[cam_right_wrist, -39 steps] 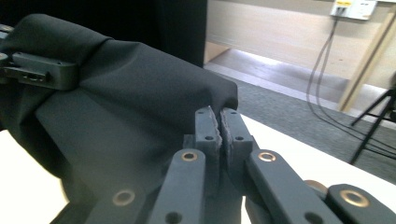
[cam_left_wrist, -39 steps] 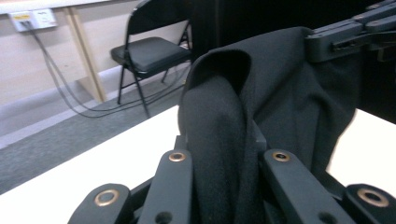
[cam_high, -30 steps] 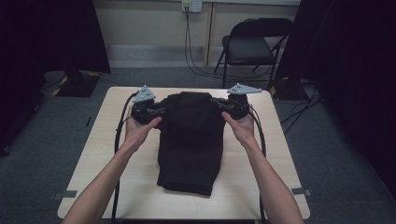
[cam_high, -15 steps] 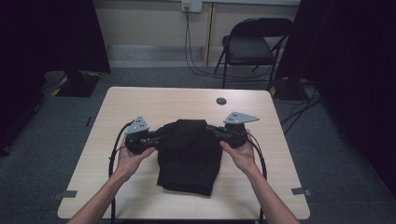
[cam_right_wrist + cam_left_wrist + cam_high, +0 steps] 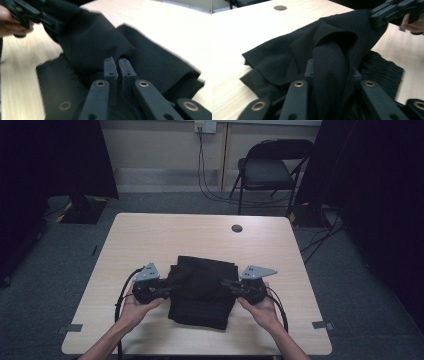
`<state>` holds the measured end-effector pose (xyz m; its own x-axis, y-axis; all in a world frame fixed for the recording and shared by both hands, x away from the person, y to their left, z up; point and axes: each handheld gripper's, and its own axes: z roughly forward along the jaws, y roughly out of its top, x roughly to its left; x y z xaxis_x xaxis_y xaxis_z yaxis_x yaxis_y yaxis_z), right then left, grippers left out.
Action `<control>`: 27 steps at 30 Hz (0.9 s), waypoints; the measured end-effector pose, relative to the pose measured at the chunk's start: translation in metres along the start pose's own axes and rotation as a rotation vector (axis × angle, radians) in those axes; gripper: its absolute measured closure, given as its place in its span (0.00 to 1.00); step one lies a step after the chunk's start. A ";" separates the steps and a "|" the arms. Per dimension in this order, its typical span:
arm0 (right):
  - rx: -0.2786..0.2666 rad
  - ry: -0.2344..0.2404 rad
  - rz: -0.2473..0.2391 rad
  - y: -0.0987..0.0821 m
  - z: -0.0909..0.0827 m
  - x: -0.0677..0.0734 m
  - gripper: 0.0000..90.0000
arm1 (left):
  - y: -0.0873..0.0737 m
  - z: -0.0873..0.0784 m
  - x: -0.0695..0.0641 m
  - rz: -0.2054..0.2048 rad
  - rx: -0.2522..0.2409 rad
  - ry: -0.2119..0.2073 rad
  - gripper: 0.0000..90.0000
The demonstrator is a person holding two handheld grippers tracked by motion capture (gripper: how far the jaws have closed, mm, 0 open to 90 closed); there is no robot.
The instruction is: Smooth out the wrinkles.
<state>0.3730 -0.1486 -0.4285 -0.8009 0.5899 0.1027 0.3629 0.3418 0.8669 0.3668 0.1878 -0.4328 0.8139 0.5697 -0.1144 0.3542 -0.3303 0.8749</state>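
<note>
A black garment (image 5: 202, 290) lies folded on the wooden table (image 5: 175, 235), with a raised fold of it stretched between the two grippers. My left gripper (image 5: 167, 289) sits at its left edge. In the left gripper view the jaws (image 5: 331, 72) stand apart around a thick loose roll of the cloth (image 5: 287, 55), and they have just been opening. My right gripper (image 5: 227, 284) is at the garment's right edge. Its jaws (image 5: 117, 66) are pinched together on a thin edge of the cloth (image 5: 95, 42). Each gripper view shows the other gripper farther off (image 5: 387, 12) (image 5: 37, 15).
A round cable hole (image 5: 237, 228) sits in the far part of the tabletop. A folding chair (image 5: 272, 167) stands behind the table by the wall. Dark curtains hang at both sides. Bare tabletop lies beyond the garment.
Both hands came toward the near edge and lower, bringing the garment's far edge over itself. The garment now looks shorter and doubled.
</note>
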 end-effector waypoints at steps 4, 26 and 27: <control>0.036 0.008 -0.006 -0.017 -0.005 0.009 0.93 | -0.008 -0.011 -0.007 -0.007 0.011 -0.006 0.68; 0.154 0.093 -0.073 -0.024 0.033 0.041 0.67 | -0.014 0.008 -0.014 0.042 0.176 -0.010 0.74; 0.191 0.089 -0.090 -0.033 0.034 0.043 0.67 | -0.021 0.010 -0.010 0.002 0.237 0.046 0.74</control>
<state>0.3427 -0.1091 -0.4693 -0.8699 0.4869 0.0787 0.3649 0.5278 0.7670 0.3562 0.1816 -0.4547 0.7944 0.6012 -0.0867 0.4555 -0.4953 0.7398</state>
